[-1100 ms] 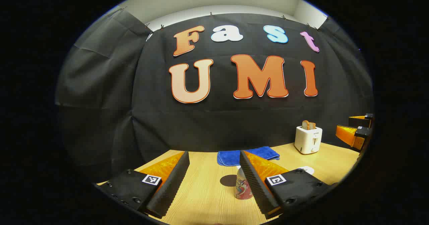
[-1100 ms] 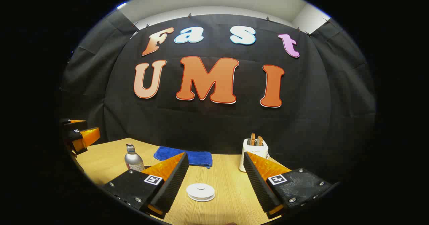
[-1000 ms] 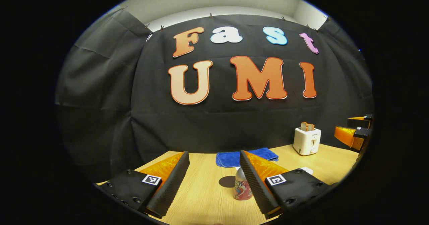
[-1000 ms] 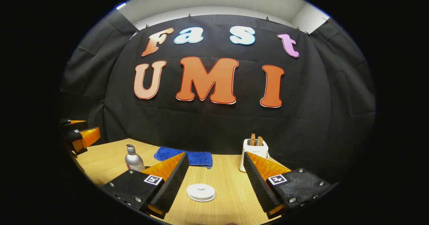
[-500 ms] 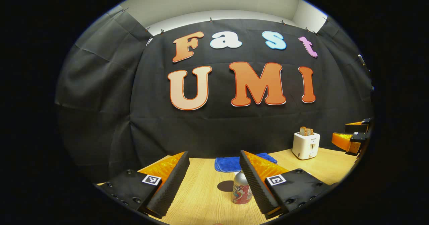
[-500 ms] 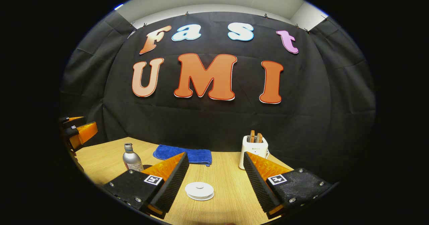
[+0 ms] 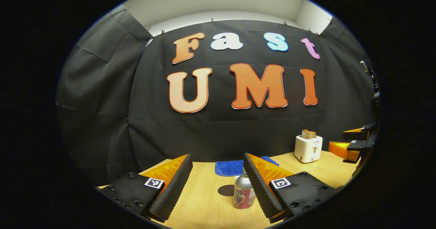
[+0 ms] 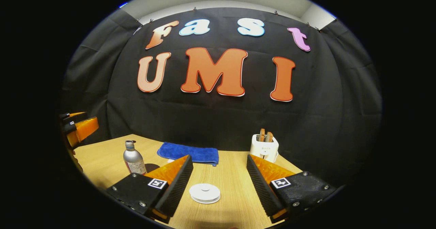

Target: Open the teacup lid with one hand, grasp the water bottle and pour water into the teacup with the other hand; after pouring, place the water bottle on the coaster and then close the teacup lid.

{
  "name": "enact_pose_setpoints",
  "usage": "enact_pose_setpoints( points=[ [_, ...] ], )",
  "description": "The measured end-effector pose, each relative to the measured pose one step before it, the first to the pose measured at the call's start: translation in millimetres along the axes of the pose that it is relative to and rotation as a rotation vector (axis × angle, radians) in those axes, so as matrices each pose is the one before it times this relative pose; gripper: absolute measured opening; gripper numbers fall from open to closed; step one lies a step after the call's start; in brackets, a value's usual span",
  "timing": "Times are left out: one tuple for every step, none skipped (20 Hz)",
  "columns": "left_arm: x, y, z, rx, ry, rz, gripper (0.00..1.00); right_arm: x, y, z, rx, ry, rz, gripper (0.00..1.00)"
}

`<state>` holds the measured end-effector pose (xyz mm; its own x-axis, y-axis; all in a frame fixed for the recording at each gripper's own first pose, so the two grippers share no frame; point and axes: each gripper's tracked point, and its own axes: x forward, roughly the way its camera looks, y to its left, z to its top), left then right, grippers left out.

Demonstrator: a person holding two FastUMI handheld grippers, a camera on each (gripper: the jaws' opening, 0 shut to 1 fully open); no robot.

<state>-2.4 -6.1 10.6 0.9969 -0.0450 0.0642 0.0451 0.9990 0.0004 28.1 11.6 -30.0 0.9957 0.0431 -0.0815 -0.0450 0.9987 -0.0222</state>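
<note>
In front of me is a light wooden worktop. On it stands a metal water bottle upright, toward its left part. A folded blue towel lies flat at the back edge, by the black cloth. A white toaster with two bread slices stands at the back right. A white round lid rests near me.

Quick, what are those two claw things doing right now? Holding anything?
Left gripper: jaws open, holding nothing; the water bottle stands just ahead.
Right gripper: jaws open, holding nothing, above the teacup lid.
</note>
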Motion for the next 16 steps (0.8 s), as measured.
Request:
enact_pose_setpoints(
  points=[
    [-0.67, 0.27, -0.99, 0.00756, 0.00031, 0.00051, 0.98, 3.60, 1.36, -2.87, -0.00187, 0.00584, -0.00030, 0.93],
    [-0.47, 0.63, -0.36, 0.00583, -0.00156, 0.00093, 0.96, 3.30, 2.46, -2.20, 0.00146, 0.00579, 0.00849, 0.92],
    [1.09, -0.56, 0.50, 0.00396, -0.00322, -0.00041, 1.00, 4.24, 4.24, -4.89, 0.00105, 0.00994, 0.01741, 0.89],
    [-0.02, 0.13, 0.03, 0.00386, -0.00105, 0.00006, 1.00, 5.29, 4.54, -5.12, -0.00230, 0.01085, 0.01745, 0.89],
    [-0.01, 0.63, -0.64, 0.00373, -0.00019, 0.00275, 0.98, 6.29, 4.07, -6.40, -0.00520, 0.01606, 0.01346, 0.87],
    [0.34, 0.64, -0.53, 0.00393, -0.00077, 0.00303, 1.00, 5.41, 2.42, -6.55, -0.00180, 0.01697, 0.00828, 0.85],
    [0.14, 0.21, -0.37, 0.00274, -0.00086, 0.00334, 0.98, 6.49, 1.07, -9.18, 0.00380, 0.02484, 0.00047, 0.82],
    [0.41, 0.31, -1.00, 0.00311, -0.00121, 0.00110, 0.98, 5.29, 1.82, -10.03, 0.00718, 0.02431, 0.00629, 0.80],
    [0.45, 0.89, -0.82, 0.00271, 0.00028, 0.00272, 0.98, 7.18, 3.73, -9.15, 0.00640, 0.02545, 0.01029, 0.78],
    [0.59, 0.78, -1.35, 0.00267, 0.00123, 0.00298, 0.98, 4.99, 2.77, -10.93, 0.00323, 0.02355, 0.00838, 0.73],
    [1.28, 0.78, -2.33, 0.00254, 0.00319, 0.00279, 0.98, 4.65, 1.68, -10.03, 0.00156, 0.02283, 0.00637, 0.74],
    [0.07, 0.61, -2.02, 0.00123, 0.00401, 0.00254, 1.00, 5.83, -0.19, -8.70, 0.00069, 0.02331, 0.00336, 0.72],
    [0.98, 0.55, -2.43, 0.00062, 0.00646, 0.00211, 1.00, 4.57, 0.84, -8.00, 0.00137, 0.01783, 0.00428, 0.71],
    [0.81, 0.12, -2.52, 0.00002, 0.00532, 0.00108, 1.00, 4.02, 0.57, -5.80, 0.00195, 0.01591, 0.00775, 0.71],
    [0.83, -0.22, -3.51, -0.00043, 0.00706, -0.00006, 1.00, 3.57, 0.54, -6.99, 0.00320, 0.01480, 0.00313, 0.63],
    [-0.14, -0.38, -1.23, -0.00022, 0.00620, -0.00217, 0.98, 3.69, 1.23, -5.93, 0.00376, 0.01137, 0.00096, 0.64]
  ],
)
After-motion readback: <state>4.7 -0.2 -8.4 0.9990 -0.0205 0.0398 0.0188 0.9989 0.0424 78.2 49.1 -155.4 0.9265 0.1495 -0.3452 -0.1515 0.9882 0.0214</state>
